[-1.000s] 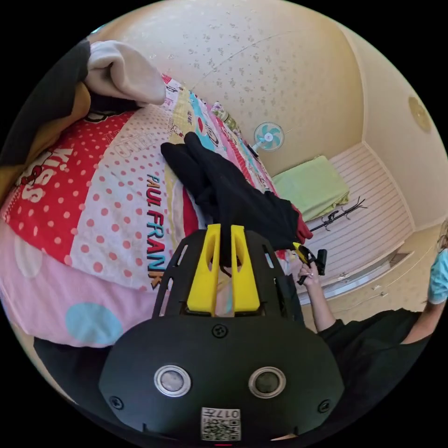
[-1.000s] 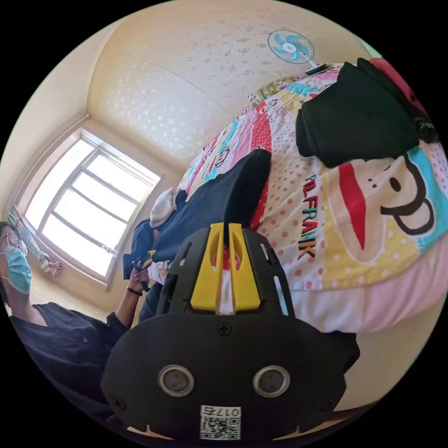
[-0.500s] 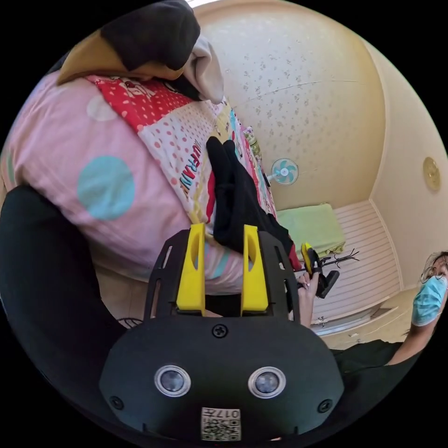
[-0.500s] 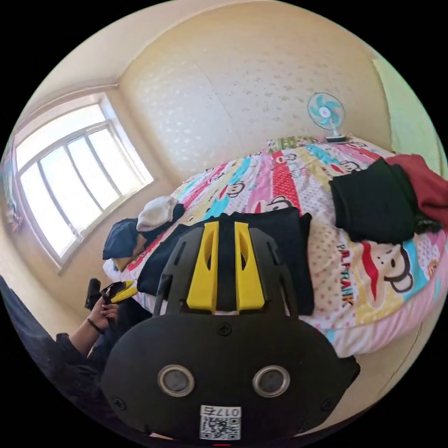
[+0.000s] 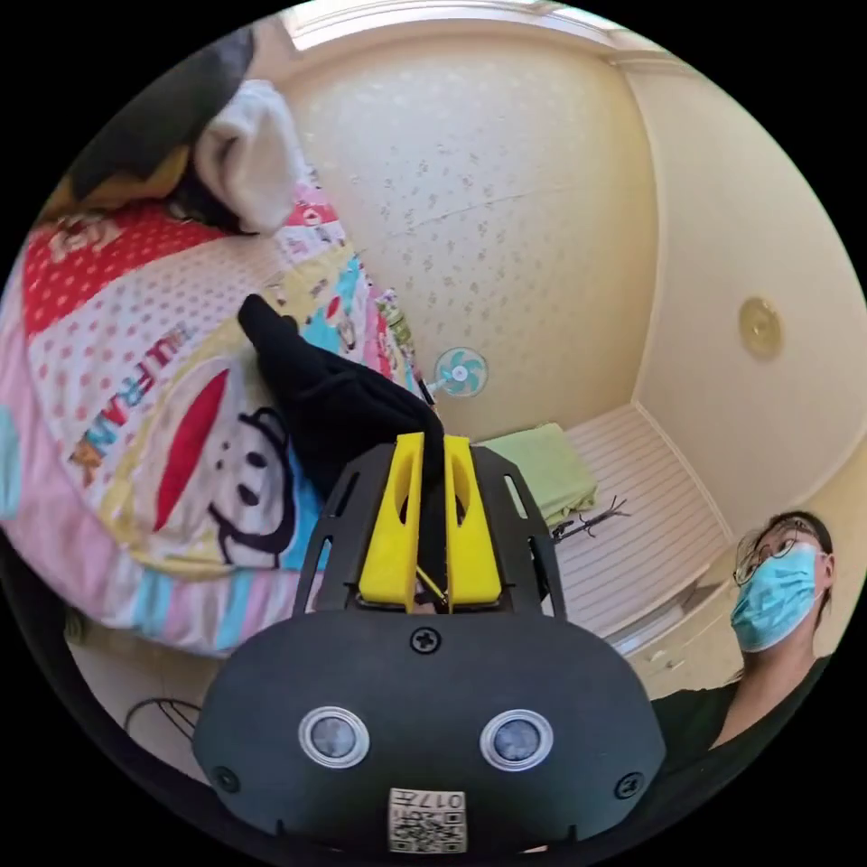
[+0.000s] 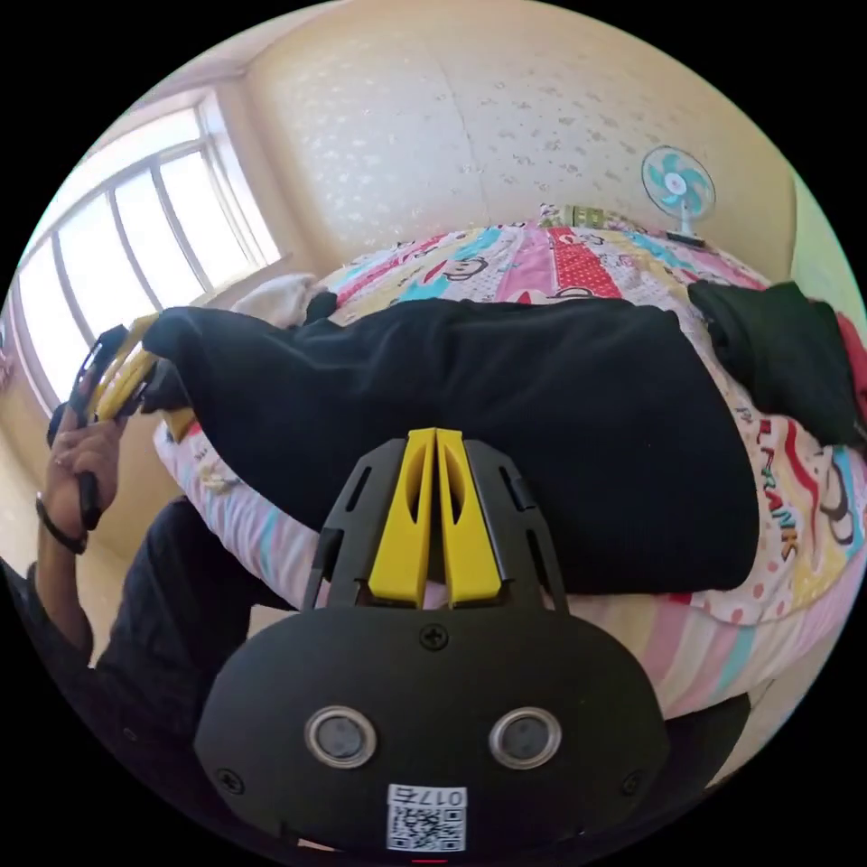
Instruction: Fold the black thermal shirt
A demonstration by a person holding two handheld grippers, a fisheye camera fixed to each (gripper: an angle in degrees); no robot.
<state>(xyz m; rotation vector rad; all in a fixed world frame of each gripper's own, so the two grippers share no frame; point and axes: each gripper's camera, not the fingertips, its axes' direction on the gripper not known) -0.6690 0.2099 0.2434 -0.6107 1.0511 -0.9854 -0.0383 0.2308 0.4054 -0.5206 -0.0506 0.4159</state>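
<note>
Both clamped on the black thermal shirt [image 6: 470, 406] over the bed [image 6: 722, 632]: left gripper [image 5: 432, 452], right gripper [image 6: 437, 442]; uneven pull risks slipping, skewing the fold.

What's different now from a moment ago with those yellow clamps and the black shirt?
Half a second ago both pairs of jaws stood open. Now the left gripper and the right gripper have shut on the black thermal shirt, which is drawn out wide between them across the bedspread. The folded dark pile and the fan stayed where they were.
</note>
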